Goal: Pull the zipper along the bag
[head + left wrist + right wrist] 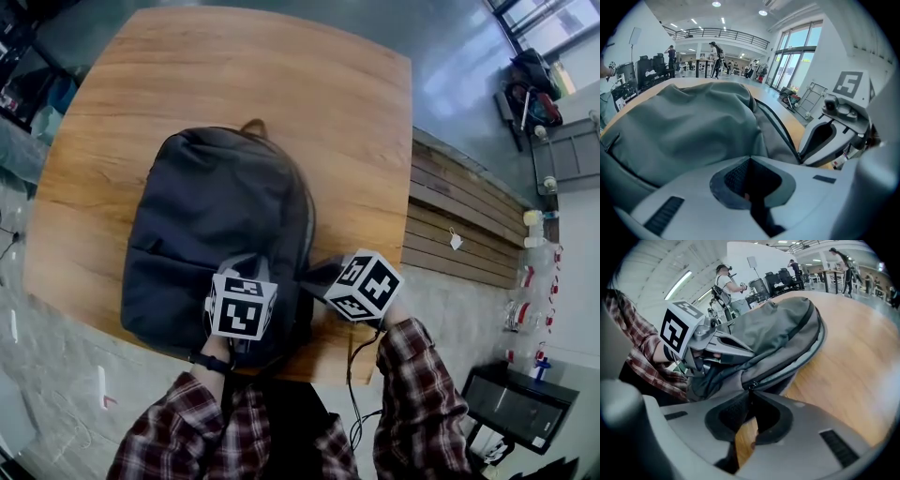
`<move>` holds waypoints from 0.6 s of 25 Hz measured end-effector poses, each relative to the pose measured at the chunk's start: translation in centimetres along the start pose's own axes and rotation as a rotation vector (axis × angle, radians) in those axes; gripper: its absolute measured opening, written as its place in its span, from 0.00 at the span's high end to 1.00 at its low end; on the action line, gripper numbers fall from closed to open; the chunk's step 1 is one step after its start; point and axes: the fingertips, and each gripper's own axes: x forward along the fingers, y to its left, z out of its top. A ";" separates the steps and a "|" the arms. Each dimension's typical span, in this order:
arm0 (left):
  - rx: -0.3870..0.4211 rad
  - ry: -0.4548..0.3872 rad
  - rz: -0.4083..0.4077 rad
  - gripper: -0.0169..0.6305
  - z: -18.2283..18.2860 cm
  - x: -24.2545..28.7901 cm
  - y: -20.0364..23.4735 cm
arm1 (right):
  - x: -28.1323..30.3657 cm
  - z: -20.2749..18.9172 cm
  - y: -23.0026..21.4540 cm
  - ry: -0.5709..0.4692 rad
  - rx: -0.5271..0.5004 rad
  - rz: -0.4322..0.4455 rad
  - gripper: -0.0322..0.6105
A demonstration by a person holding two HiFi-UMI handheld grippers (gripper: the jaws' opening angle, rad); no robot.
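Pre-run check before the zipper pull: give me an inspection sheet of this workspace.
Surface: wooden table, carrying the backpack.
Job's things: backpack dark grey, lying flat; zipper along its side edge.
Clutter: nothing seen.
Grippers: left gripper fingers shut on backpack fabric; right gripper fingers shut on zipper pull.
Cables: dark cable hanging below right gripper.
Surroundings: slatted bench beside table; people at desks far off.

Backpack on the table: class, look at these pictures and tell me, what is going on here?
A person holds a gripper in each hand at the near end of a dark grey backpack lying on a wooden table. The right gripper is shut on the zipper pull at the bag's side. The left gripper is shut on the backpack's fabric nearby, seemingly to steady it.
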 end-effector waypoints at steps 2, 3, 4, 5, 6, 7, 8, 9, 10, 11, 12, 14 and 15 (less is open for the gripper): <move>0.004 -0.003 0.001 0.96 0.0 0.0 0.0 | -0.4 0.1 0.2 -0.013 0.029 0.008 0.90; 0.009 -0.007 0.004 0.96 0.1 0.0 0.0 | -0.6 0.2 0.3 -0.015 0.035 0.007 0.90; 0.013 -0.010 0.007 0.96 0.1 0.0 0.0 | -0.8 0.2 0.4 -0.013 0.035 0.000 0.91; 0.015 -0.010 0.007 0.96 0.1 0.0 -0.1 | -1.0 0.2 0.4 -0.007 0.030 -0.016 0.91; 0.016 -0.011 0.007 0.96 0.1 -0.1 -0.2 | -1.1 0.3 0.4 0.002 0.025 -0.039 0.91; 0.019 -0.014 0.006 0.96 0.1 -0.1 -0.3 | -1.2 0.3 0.4 0.013 0.024 -0.066 0.91; 0.026 -0.021 0.006 0.96 0.2 -0.2 -0.3 | -1.3 0.3 0.4 0.021 0.032 -0.091 0.91; 0.037 -0.031 0.008 0.96 0.2 -0.2 -0.3 | -1.4 0.3 0.4 0.025 0.048 -0.109 0.91; 0.050 -0.041 0.012 0.96 0.3 -0.3 -0.3 | -1.5 0.3 0.2 0.021 0.075 -0.119 0.91; 0.065 -0.051 0.017 0.96 0.3 -0.3 -0.3 | -1.6 0.2 -0.1 0.008 0.110 -0.124 0.92; 0.077 -0.056 0.021 0.96 0.3 -0.3 -0.3 | -2.0 0.3 -0.6 -0.016 0.151 -0.130 0.92; 0.087 -0.050 0.024 0.96 0.0 -0.2 -0.4 | -3.6 0.6 -2.7 -0.086 0.246 -0.149 0.94; 0.090 -0.047 0.025 0.96 0.0 -0.2 -0.4 | -4.6 0.9 -3.9 -0.115 0.285 -0.149 0.94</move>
